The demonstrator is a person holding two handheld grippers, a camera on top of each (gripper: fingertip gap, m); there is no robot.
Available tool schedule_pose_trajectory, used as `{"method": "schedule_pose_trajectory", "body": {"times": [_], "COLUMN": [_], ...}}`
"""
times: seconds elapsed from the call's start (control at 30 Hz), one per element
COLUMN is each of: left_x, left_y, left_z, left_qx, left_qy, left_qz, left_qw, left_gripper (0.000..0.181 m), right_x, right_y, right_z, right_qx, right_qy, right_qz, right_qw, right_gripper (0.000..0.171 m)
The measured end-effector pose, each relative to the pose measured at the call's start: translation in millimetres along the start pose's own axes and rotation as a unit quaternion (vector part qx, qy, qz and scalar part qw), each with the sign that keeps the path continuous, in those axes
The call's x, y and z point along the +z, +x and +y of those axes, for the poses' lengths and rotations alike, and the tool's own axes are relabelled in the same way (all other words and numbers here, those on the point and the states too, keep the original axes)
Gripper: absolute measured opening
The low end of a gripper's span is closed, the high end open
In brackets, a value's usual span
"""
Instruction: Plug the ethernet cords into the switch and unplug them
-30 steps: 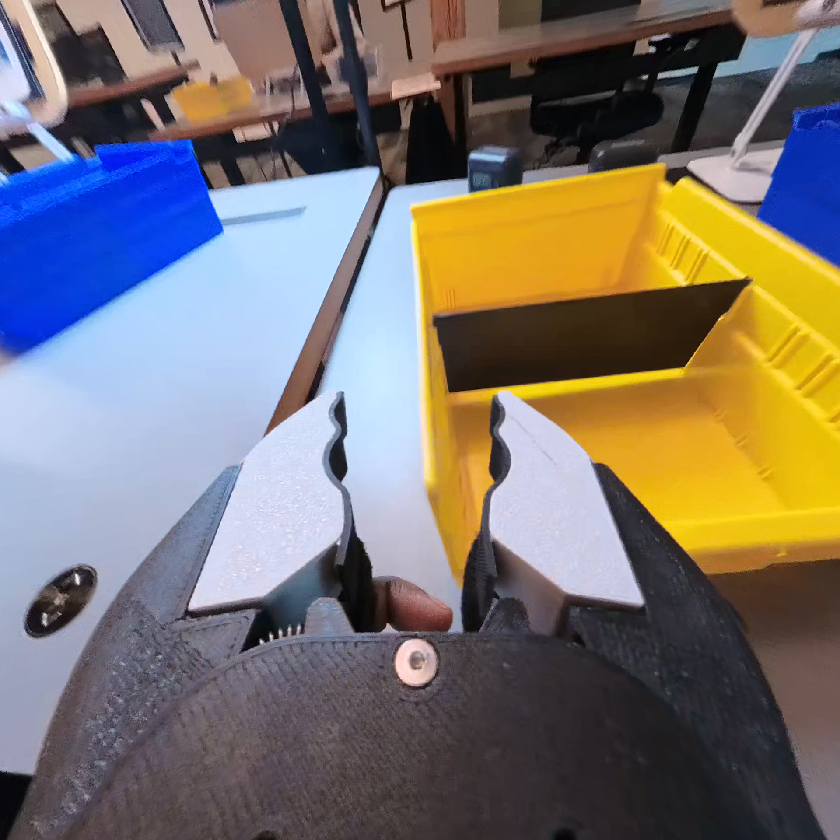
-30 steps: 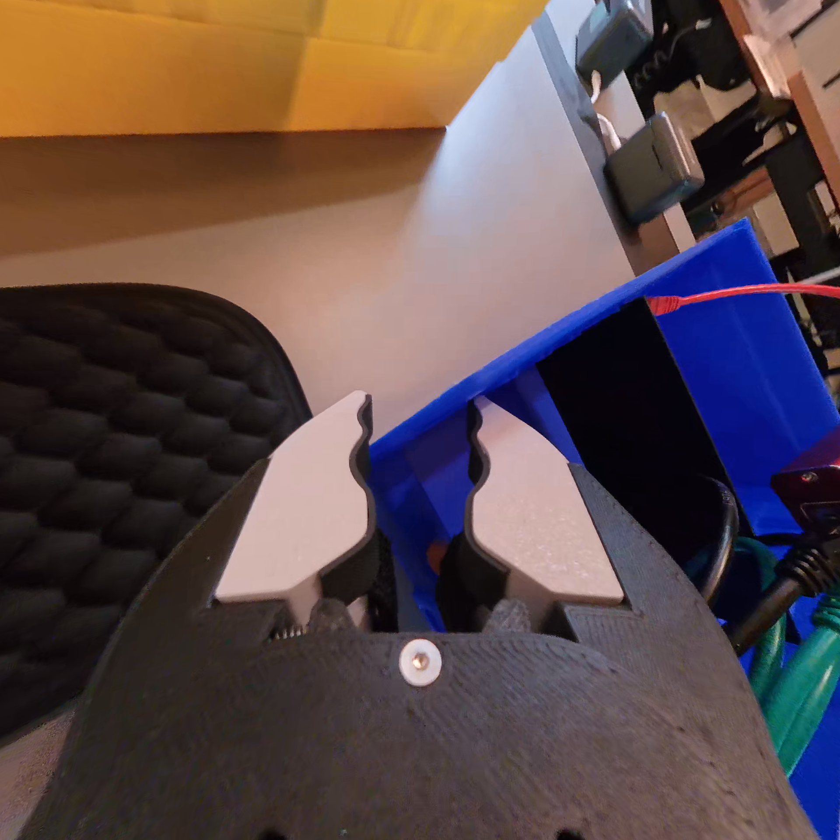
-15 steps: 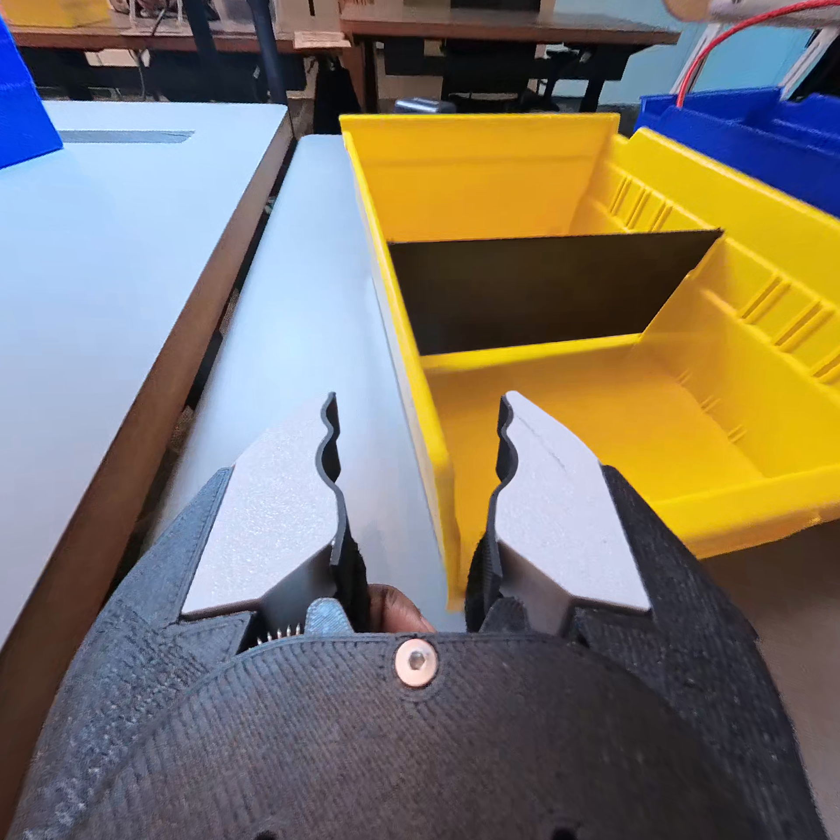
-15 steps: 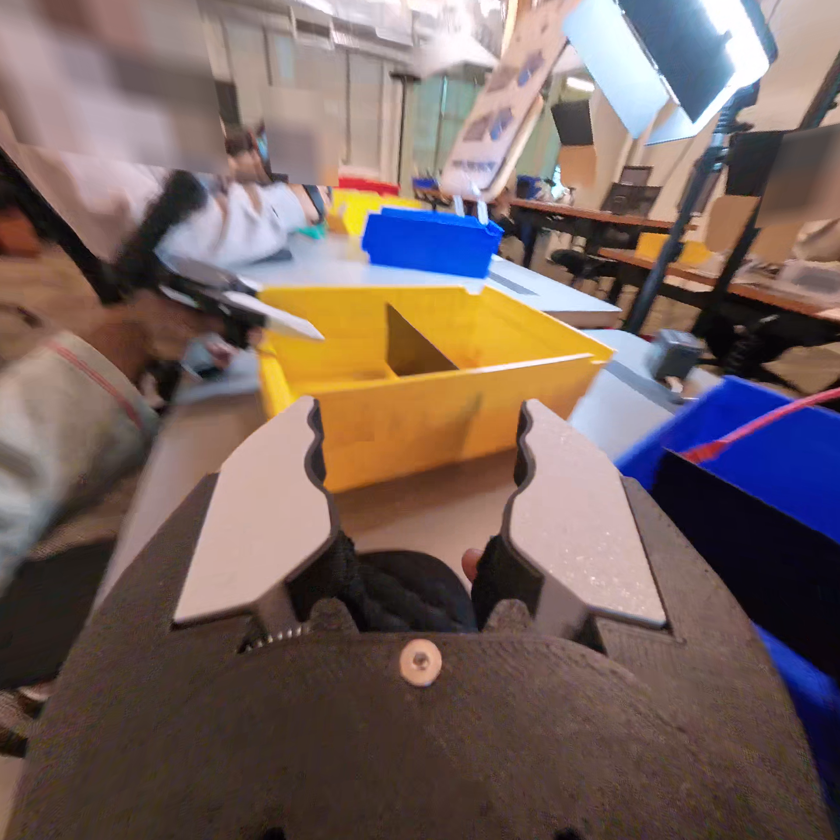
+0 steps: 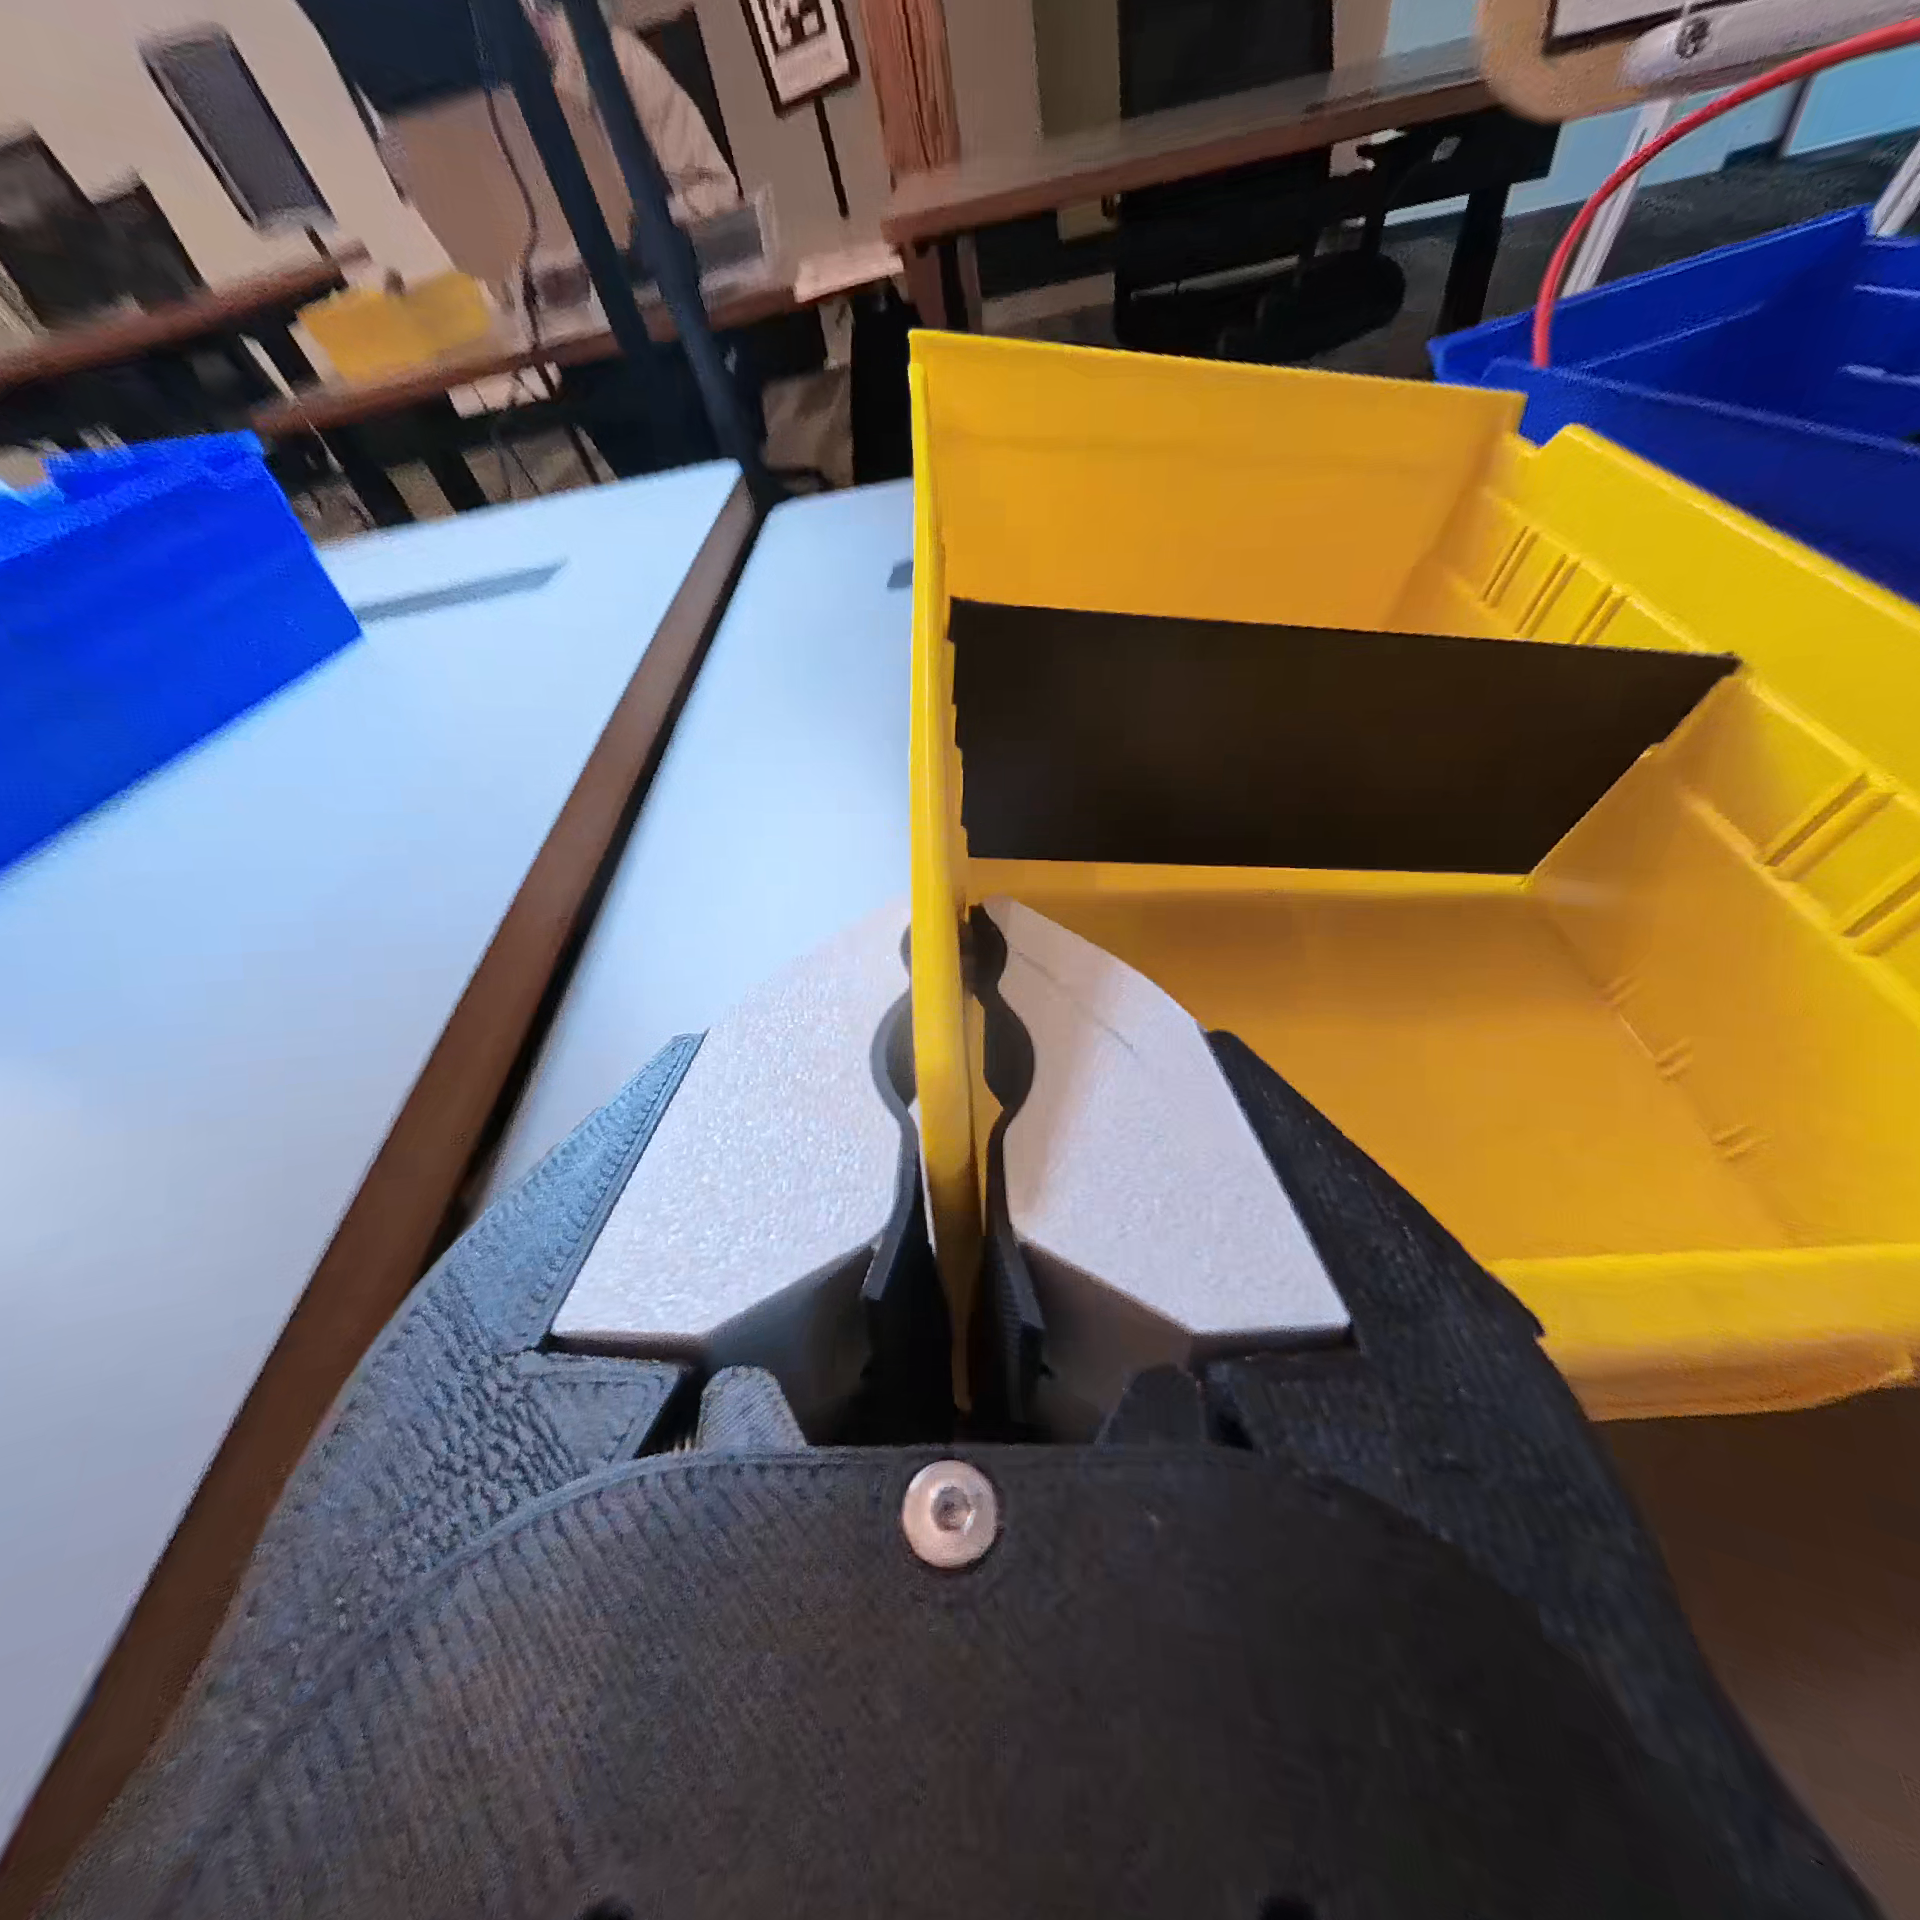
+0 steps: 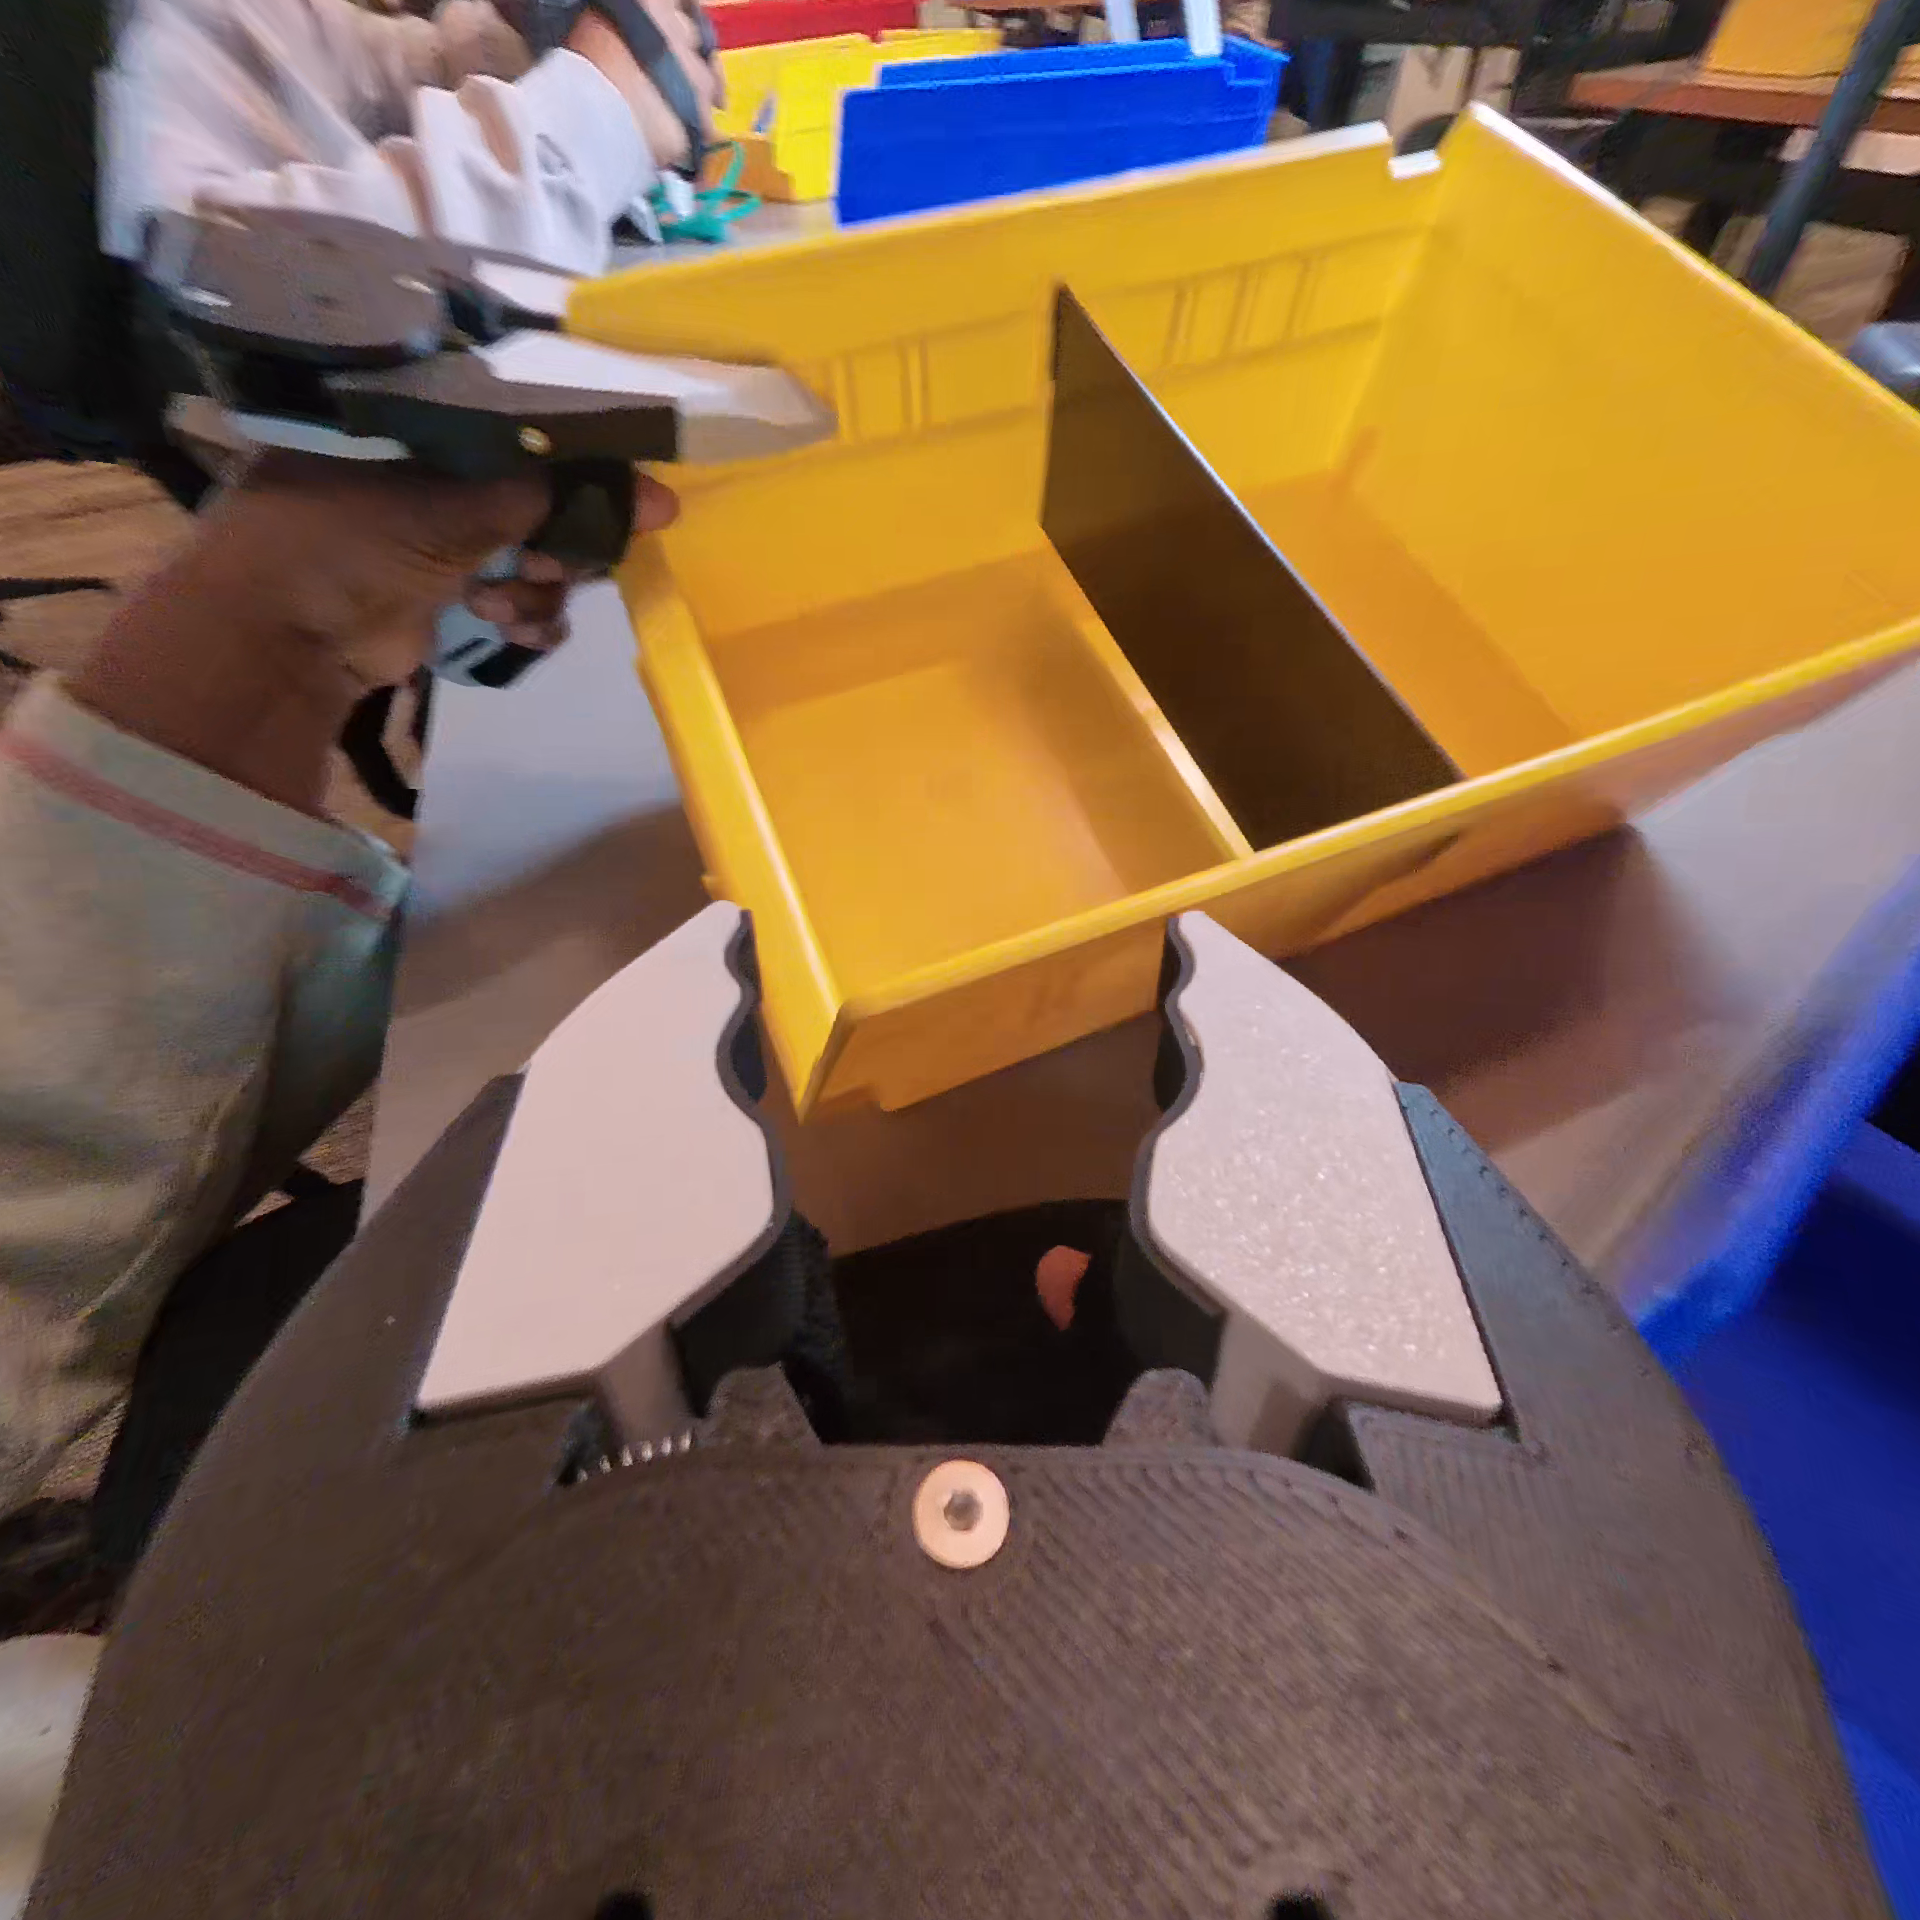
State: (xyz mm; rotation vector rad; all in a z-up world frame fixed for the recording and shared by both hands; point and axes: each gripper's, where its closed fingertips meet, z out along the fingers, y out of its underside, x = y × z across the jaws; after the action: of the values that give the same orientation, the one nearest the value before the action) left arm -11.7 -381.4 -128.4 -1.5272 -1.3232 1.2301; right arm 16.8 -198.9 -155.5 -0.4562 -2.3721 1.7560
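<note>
An empty yellow bin (image 5: 1195, 468) with a black divider (image 5: 1299, 738) fills the left wrist view. My left gripper (image 5: 940, 956) is shut on the bin's left side wall, one finger inside and one outside. In the right wrist view the same bin (image 6: 1621, 436) and its divider (image 6: 1226, 603) sit tilted, with the left gripper (image 6: 805, 410) clamped on the far wall. My right gripper (image 6: 956, 956) is open and empty, its tips at the bin's near corner. A red cable (image 5: 1590, 197) rises from a blue bin (image 5: 1714, 343) to the right. No switch is in view.
A second blue bin (image 5: 145, 592) stands on the neighbouring table, left of the dark seam (image 5: 582, 852) between the tables. The blue bin (image 6: 1818, 1403) lies close to my right gripper's right side. A person's hand (image 6: 343, 592) holds the left gripper. More bins (image 6: 1039, 125) stand behind. About 20 cm separates my left fingertips from my right.
My left gripper moved forward and shut on the yellow bin's left wall; the bin now looks tipped. My right gripper moved closer to the bin and stays open.
</note>
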Motion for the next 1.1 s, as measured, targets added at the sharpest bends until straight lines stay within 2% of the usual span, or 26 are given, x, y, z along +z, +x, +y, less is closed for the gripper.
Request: {"method": "schedule_pose_trajectory", "body": {"times": [0.1,0.2,0.33,0.47,0.63,0.83,0.97,1.1], "left_x": [-11.1,-29.9,-59.2,-82.1,-101.1,-100.6,-89.9,-78.9], "left_y": [5.4,9.7,23.6,53.2,111.4,194.0,268.9,354.5], "left_z": [-26.2,-55.5,-98.6,-135.0,-172.4,-209.6,-233.7,-244.8], "left_qx": [0.025,0.034,0.049,0.06,0.042,-0.017,-0.042,-0.04], "left_qy": [0.042,0.099,0.187,0.27,0.378,0.45,0.459,0.433], "left_qz": [-0.026,-0.043,-0.073,-0.094,-0.082,-0.002,0.084,0.17], "left_qw": [0.998,0.994,0.978,0.956,0.921,0.893,0.883,0.884], "left_gripper": [0.006,0.006,0.006,0.006,0.006,0.007,0.008,0.012], "right_x": [-4.7,-20.3,-47.3,-89.8,-169.1,-276.0,-354.8,-427.0], "right_y": [9.2,19.0,26.0,38.6,55.1,65.4,75.6,93.3], "right_z": [-2.9,-24.0,-53.7,-77.6,-101.3,-111.1,-102.0,-73.6], "right_qx": [0.021,0.009,-0.039,-0.106,-0.166,-0.209,-0.199,-0.152], "right_qy": [0.015,0.078,0.131,0.168,0.222,0.253,0.261,0.237], "right_qz": [0.01,0.031,0.077,0.158,0.254,0.365,0.441,0.497], "right_qw": [1.0,0.996,0.988,0.967,0.927,0.871,0.835,0.82], "right_gripper": [0.07,0.043,0.035,0.029,0.021,0.018,0.016,0.015]}}
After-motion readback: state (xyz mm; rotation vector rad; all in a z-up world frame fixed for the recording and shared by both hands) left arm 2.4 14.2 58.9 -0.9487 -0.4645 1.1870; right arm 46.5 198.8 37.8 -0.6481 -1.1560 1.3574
